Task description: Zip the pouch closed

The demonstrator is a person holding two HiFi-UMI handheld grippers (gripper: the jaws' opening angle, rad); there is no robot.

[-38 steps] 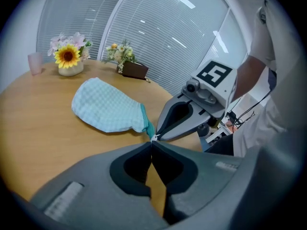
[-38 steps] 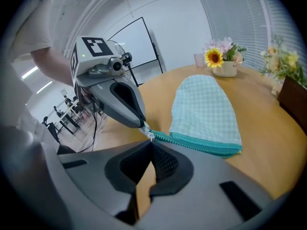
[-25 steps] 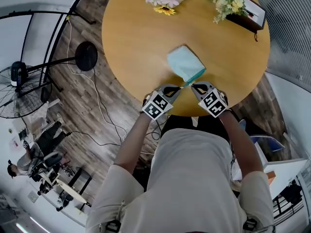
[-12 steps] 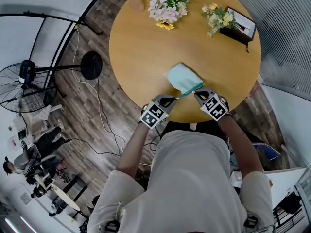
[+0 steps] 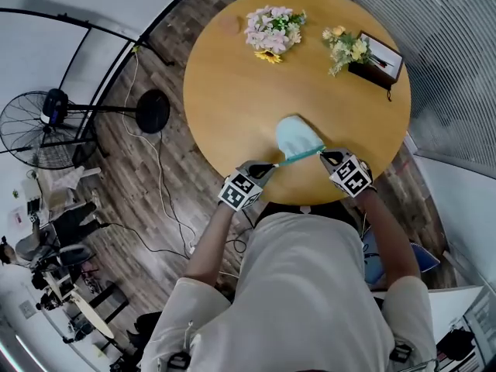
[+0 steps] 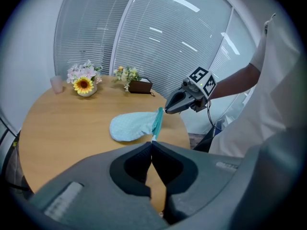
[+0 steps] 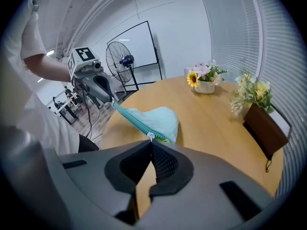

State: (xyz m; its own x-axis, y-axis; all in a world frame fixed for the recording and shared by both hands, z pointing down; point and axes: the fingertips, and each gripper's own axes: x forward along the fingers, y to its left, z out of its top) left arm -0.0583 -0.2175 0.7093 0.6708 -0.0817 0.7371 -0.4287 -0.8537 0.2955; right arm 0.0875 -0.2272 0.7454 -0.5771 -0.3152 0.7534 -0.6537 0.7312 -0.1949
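Both pinching ends of the teal zip (image 7: 130,118), the left claw (image 6: 152,143) should anchor firmly while the right claw (image 7: 151,141) draws the pale pull (image 7: 150,136) straight outward, holding the light-blue fabric pouch (image 5: 297,138) taut between them on the round wooden counter (image 5: 232,91).

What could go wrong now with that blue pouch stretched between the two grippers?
The right gripper pinches only the small white zipper pull at its tips, so it might slip out. The left gripper holds just the end of the pouch; a hard tug could pull it free. Near the table edge, a freed pouch may fall off.
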